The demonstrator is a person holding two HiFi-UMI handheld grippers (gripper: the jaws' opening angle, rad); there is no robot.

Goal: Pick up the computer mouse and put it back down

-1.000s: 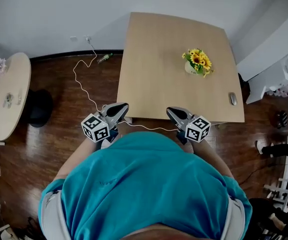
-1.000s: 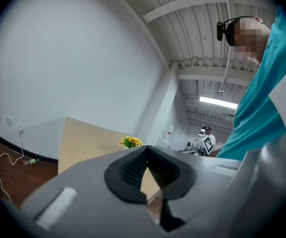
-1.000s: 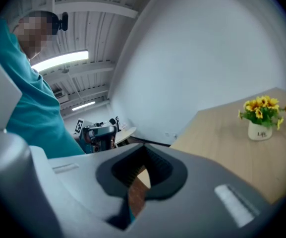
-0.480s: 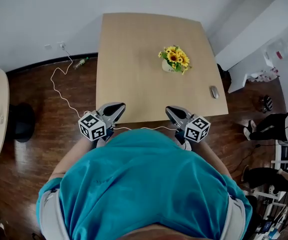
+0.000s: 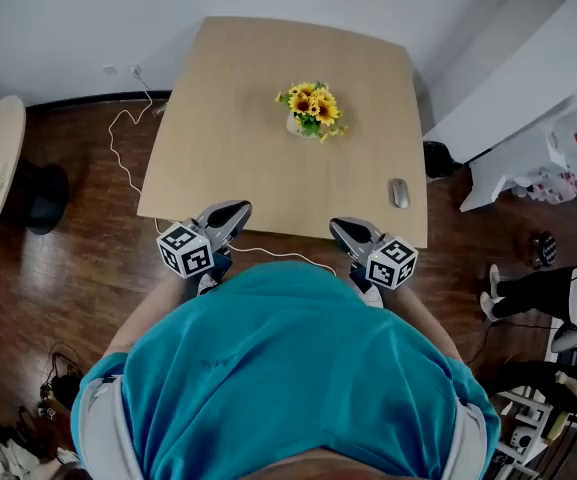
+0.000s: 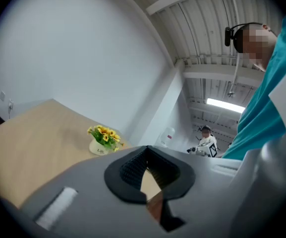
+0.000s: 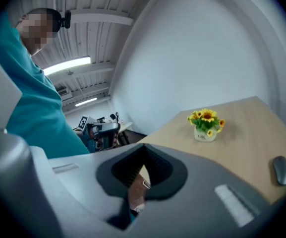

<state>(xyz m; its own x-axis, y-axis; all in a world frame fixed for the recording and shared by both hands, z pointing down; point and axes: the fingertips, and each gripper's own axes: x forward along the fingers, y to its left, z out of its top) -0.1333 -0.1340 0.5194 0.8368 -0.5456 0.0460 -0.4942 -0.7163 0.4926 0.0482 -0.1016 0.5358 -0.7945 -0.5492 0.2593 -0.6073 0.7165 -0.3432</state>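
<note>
**Head view, approach to the worktop.** Against the pictures of a second ago, the wooden worktop has slid leftward and nearer in the view. Its near edge now meets the tips of the left hand-held gripper and the right hand-held gripper. The computer mouse, formerly far out to the right, now lies only slightly right of the right-hand tool. The person has evidently stepped along and toward the worktop. Judged from this, the pick-up has not begun and the mouse is only now coming within reach.

**Left:** the left hand-held gripper is held close to the body. Its own view shows the jaws together with nothing between them.

**Centre:** the only container is a small white pot, upright near the middle of the worktop. It holds a bunch of yellow sunflowers with green leaves, and nothing else can be seen in it.

**Right:** the right hand-held gripper is likewise fully closed and empty.

**Far right:** the mouse lies flat near the worktop's right edge, close to the near corner. It is well apart from the pot and untouched. The right-hand tool is the nearer one, and its jaws would have to part before any grasp.
</note>
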